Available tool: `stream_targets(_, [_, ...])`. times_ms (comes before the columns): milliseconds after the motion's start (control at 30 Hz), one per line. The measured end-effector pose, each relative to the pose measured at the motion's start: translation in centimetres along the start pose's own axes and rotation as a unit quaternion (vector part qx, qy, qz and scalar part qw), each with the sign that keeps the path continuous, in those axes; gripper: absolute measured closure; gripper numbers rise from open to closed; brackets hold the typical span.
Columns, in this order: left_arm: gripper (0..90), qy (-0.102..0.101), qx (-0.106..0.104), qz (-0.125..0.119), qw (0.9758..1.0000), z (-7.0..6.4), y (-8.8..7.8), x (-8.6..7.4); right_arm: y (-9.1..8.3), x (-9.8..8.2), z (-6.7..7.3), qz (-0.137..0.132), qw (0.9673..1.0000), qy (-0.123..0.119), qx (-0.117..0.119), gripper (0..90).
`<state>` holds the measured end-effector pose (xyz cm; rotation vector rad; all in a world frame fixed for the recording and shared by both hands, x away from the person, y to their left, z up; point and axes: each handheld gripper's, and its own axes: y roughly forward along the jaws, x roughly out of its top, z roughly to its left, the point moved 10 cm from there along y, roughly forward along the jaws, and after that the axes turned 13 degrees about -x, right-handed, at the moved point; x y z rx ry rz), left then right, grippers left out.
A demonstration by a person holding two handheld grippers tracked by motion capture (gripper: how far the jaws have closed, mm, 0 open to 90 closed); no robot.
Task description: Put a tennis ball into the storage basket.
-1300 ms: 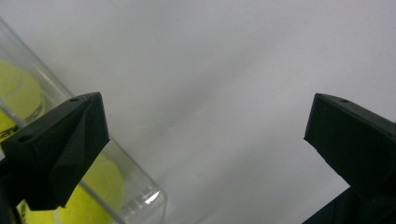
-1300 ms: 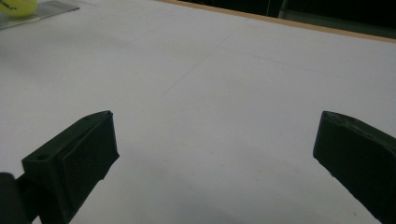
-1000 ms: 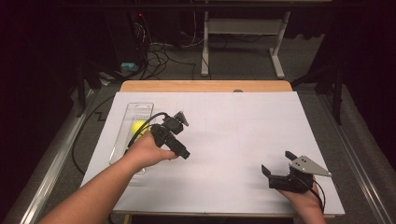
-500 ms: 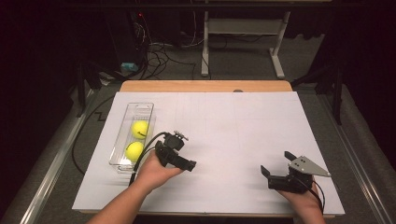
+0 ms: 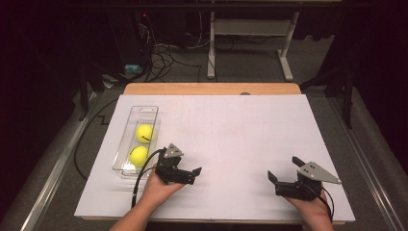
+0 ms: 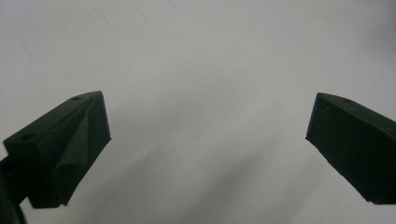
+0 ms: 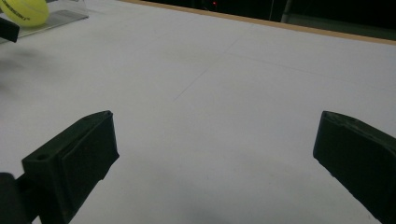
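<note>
Grippers [image 5: 191, 169] [image 5: 283, 169] agape — balls [image 5: 138, 155] trayed

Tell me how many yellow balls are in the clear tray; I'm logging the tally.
2. One ball lies in the middle of the clear tray; the other ball lies next to it, toward the near end. Nothing seems to be hidden.

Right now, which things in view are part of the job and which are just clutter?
Part of the job:
- two yellow balls in the clear tray
- left gripper, open, beside the tray
- right gripper, open, near the table's right front

Just lying about:
- white sheet over the table
- cables on the floor behind
- white stand at the back
</note>
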<state>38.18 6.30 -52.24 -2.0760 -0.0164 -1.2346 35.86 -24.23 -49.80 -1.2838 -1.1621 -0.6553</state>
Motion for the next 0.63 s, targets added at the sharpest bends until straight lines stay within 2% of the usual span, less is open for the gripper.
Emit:
stream_targets(33, [0.6,0.000,0.000,0.000,1.0000,0.0,0.0,0.0,0.0,0.0,0.0,0.000,1.0000,0.000,0.000,0.0])
stream_targets(100, [0.7,-0.004,-0.015,-0.027,0.9995,0.0,-0.6,0.4,-0.1,0.1,0.0,-0.002,1.0000,0.003,-0.004,0.0])
stream_targets(167, [0.7,0.001,-0.023,-0.046,0.9987,-0.1,-1.1,0.6,-0.1,0.2,0.1,-0.004,1.0000,0.004,-0.005,0.0])
stream_targets(200, [0.6,0.006,-0.036,-0.074,0.9966,-0.4,-1.7,0.9,-0.1,0.3,0.1,-0.007,0.9999,0.005,-0.006,0.0])
stream_targets(233, [0.5,0.006,-0.036,-0.074,0.9966,-0.4,-1.7,0.9,-0.1,0.3,0.1,-0.007,0.9999,0.005,-0.006,0.0])
stream_targets(333, [0.5,0.012,-0.045,-0.113,0.9925,-0.6,-2.6,1.3,-0.4,0.5,0.3,-0.014,0.9999,0.004,-0.007,0.0])
stream_targets(400, [0.4,0.027,-0.042,-0.120,0.9915,-0.6,-2.8,1.2,-0.6,0.5,0.3,-0.019,0.9998,0.006,-0.007,0.0])
stream_targets(467, [0.3,0.031,-0.036,-0.117,0.9920,-0.5,-2.7,1.1,-0.7,0.6,0.2,-0.022,0.9997,0.009,-0.006,0.0])
stream_targets(633, [0.1,0.035,-0.036,-0.116,0.9920,-0.4,-2.5,1.0,-0.7,0.7,-0.3,-0.026,0.9995,0.017,-0.004,0.0])
